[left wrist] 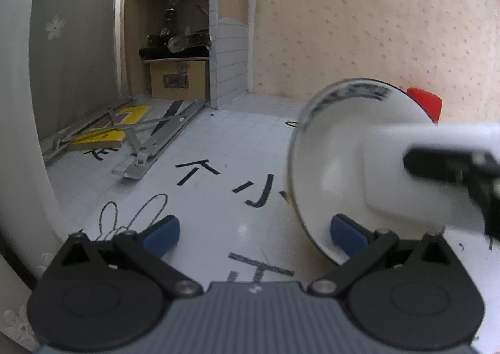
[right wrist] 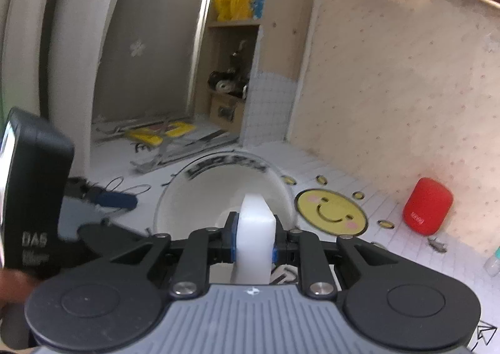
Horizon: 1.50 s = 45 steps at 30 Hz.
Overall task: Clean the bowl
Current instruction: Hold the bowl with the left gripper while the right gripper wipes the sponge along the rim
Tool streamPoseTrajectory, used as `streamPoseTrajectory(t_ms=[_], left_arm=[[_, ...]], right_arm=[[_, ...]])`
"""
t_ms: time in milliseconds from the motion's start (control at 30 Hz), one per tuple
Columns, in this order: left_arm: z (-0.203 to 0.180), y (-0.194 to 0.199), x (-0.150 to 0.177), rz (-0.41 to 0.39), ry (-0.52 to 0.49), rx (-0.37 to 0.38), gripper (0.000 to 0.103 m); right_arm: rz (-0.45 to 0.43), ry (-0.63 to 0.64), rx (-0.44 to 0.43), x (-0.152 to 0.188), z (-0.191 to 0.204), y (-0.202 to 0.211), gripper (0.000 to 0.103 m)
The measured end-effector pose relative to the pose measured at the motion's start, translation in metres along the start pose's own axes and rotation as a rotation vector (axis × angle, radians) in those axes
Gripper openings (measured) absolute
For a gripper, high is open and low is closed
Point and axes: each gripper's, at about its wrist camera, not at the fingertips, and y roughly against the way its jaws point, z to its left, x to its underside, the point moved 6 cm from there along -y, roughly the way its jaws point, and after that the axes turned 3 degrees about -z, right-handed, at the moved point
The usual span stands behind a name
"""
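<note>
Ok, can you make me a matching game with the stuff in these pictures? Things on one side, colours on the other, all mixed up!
Things:
1. bowl
2. speaker
3. smiley face sticker
4. pads on the left tongs

Colours:
A. yellow
B. blue
C. white with a dark pattern round the rim
D. red

Right pairs: 1-C, 2-D, 3-A, 4-B
</note>
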Motion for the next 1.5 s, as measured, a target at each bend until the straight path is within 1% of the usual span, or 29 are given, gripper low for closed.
streamPoseTrajectory(t_ms=[167, 233, 300, 367, 500, 600, 700, 833, 1033, 1133, 1267, 1400, 1500], left_arm=[[-0.004, 0.001, 0.002, -0.007, -0.008, -0.004, 0.103], [-0.004, 0.001, 0.002, -0.011, -0.008, -0.004, 0.103], [-0.004, 0.001, 0.003, -0.012, -0.009, -0.003, 0.103], [-0.003, 0.001, 0.003, -0.013, -0.009, -0.001, 0.103], [-0.003, 0.001, 0.003, -0.016, -0.006, -0.001, 0.103], [-0.003, 0.002, 0.003, -0.017, -0.006, 0.000, 0.103], [-0.003, 0.002, 0.003, -0.018, -0.006, 0.000, 0.103], [-0.003, 0.002, 0.003, -0.019, -0.007, 0.000, 0.103], [0.000, 0.002, 0.002, -0.016, -0.007, -0.005, 0.103], [0.005, 0.002, -0.001, -0.025, -0.017, -0.032, 0.103], [0.012, 0.003, -0.003, -0.030, -0.009, -0.040, 0.103], [0.009, 0.002, 0.001, -0.013, 0.000, -0.018, 0.103], [0.009, 0.002, 0.003, -0.014, 0.004, -0.017, 0.103]], right_arm=[[-0.022, -0.017, -0.030, -0.008, 0.003, -0.004, 0.018], [-0.013, -0.009, -0.073, -0.007, 0.010, -0.005, 0.018], [0.002, 0.001, -0.088, -0.005, 0.014, -0.005, 0.018], [0.014, 0.009, -0.077, -0.002, 0.014, -0.004, 0.018], [0.010, -0.017, -0.042, -0.002, 0.005, -0.003, 0.018], [-0.022, -0.033, -0.035, -0.009, 0.001, -0.001, 0.018], [-0.035, -0.024, -0.063, -0.012, 0.008, -0.001, 0.018], [0.002, 0.013, -0.099, -0.005, 0.020, -0.004, 0.018], [0.024, -0.002, -0.070, 0.001, 0.013, -0.007, 0.018], [0.036, -0.009, -0.075, 0.004, 0.011, -0.007, 0.018], [0.045, -0.002, -0.070, 0.008, 0.012, -0.007, 0.018], [0.026, -0.004, -0.050, 0.005, 0.010, -0.006, 0.018], [-0.004, 0.000, -0.032, -0.003, 0.009, -0.006, 0.018]])
